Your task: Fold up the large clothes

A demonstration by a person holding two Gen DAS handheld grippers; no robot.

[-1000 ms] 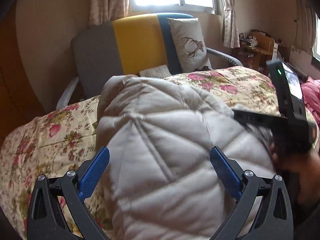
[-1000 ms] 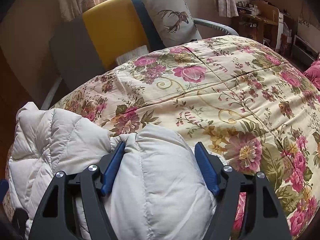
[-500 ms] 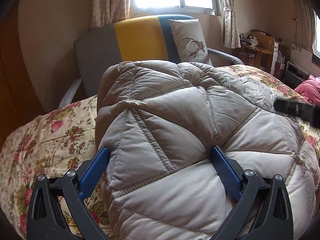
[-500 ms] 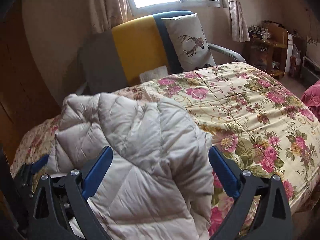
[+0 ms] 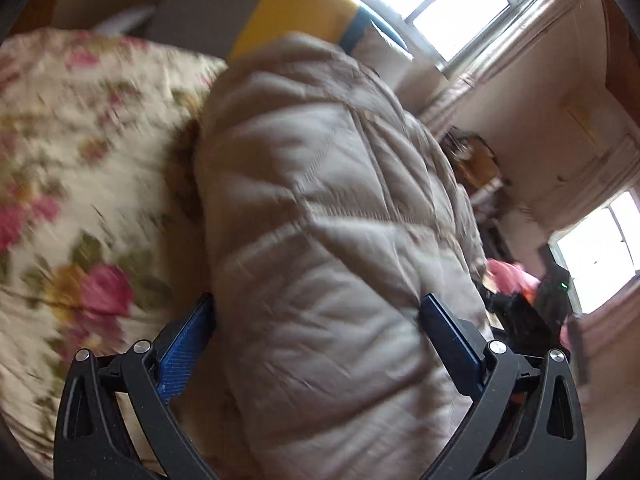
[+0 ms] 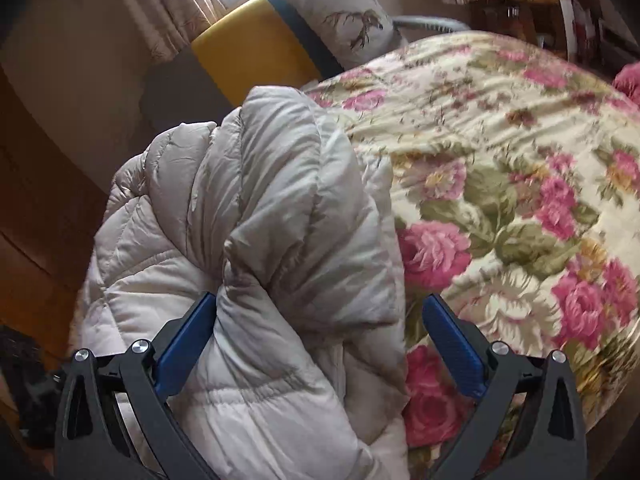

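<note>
The right gripper (image 6: 320, 336) is seen with its jaws opening wide; the quilted coat (image 6: 256, 248) bulges between them, touching the left blue pad (image 6: 188, 340), while the right pad stands clear of the fabric. The left gripper (image 5: 320, 336) is also spread wide around the same coat (image 5: 320, 220), both blue pads (image 5: 448, 336) lying against the padding; whether it is being pinched cannot be told. The coat is heaped on the near left part of a flowered bedspread (image 6: 500, 168), which stretches away to the right. Beyond the bed, a grey, yellow and blue chair (image 6: 256, 48) with a deer cushion (image 6: 344, 20) is set beneath a bright window (image 5: 440, 4).
</note>
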